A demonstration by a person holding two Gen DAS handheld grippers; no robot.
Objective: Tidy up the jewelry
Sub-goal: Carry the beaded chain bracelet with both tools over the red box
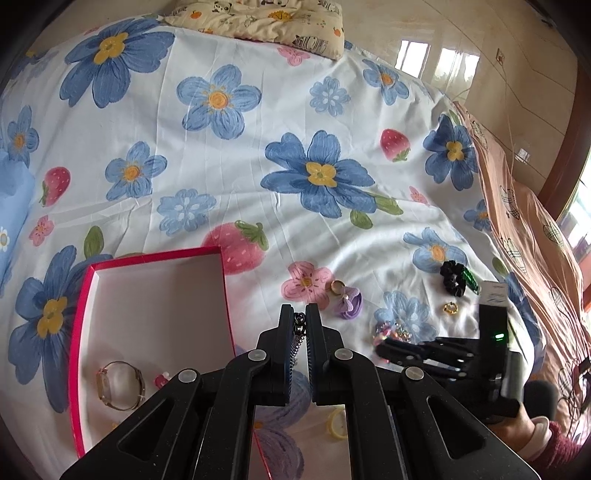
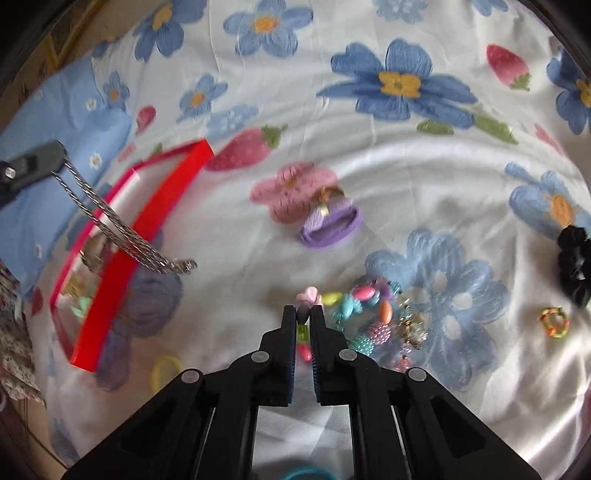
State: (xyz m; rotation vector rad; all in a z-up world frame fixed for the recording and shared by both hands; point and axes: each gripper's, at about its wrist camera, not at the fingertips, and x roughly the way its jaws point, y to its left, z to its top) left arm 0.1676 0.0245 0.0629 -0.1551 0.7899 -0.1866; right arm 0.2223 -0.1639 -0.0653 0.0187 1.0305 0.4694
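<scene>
A red-rimmed box point(image 1: 155, 258) lies on the flowered bed sheet and holds a watch point(image 1: 120, 386); it also shows in the right wrist view point(image 2: 144, 229). My left gripper point(image 1: 300, 314) is shut on a silver chain necklace point(image 2: 122, 229), which hangs over the box edge. My right gripper point(image 2: 303, 314) is shut on a string of colourful beads point(image 2: 369, 306) that lies on the sheet. The right gripper also shows in the left wrist view point(image 1: 384, 349), low beside the beads point(image 1: 393, 330).
Loose on the sheet: a purple bow clip point(image 2: 328, 221) with a gold ring point(image 1: 337, 286), a black scrunchie point(image 2: 574, 264), a small gold ring point(image 2: 554, 321), yellow hair ties point(image 2: 166, 371). A pillow point(image 1: 266, 22) lies far back. A pink quilt point(image 1: 524, 229) runs along the right.
</scene>
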